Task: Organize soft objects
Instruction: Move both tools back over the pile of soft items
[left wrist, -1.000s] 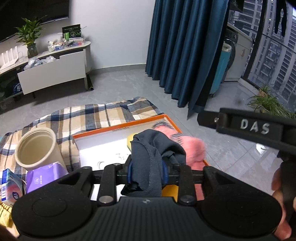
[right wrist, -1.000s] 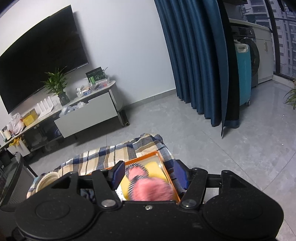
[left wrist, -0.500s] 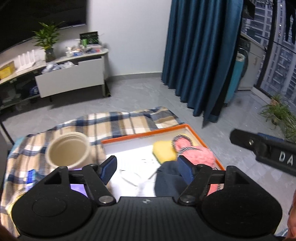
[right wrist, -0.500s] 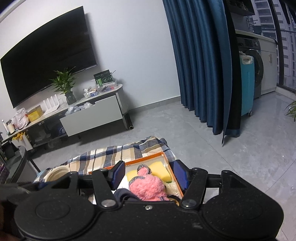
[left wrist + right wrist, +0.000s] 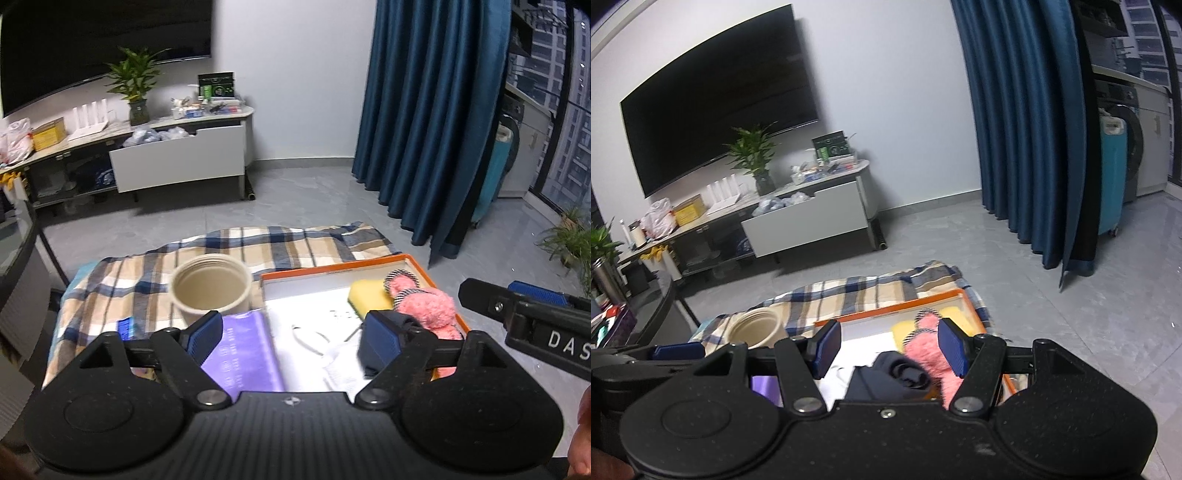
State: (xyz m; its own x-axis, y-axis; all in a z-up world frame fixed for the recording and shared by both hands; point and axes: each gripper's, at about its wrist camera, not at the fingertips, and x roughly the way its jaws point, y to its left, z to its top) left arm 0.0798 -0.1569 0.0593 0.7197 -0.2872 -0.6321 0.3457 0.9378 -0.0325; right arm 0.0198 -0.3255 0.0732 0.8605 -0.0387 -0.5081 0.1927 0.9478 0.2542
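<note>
Plaid blanket [image 5: 258, 247]; orange-rimmed tray [image 5: 332, 267]

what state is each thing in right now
left gripper: open, empty, jaws just opened
right gripper: open, empty
dark cloth: crumpled in tray
pink plush: lying in tray
orange tray: lidless
beige cup: upright, looks empty
cabinet drawer: pulled open
</note>
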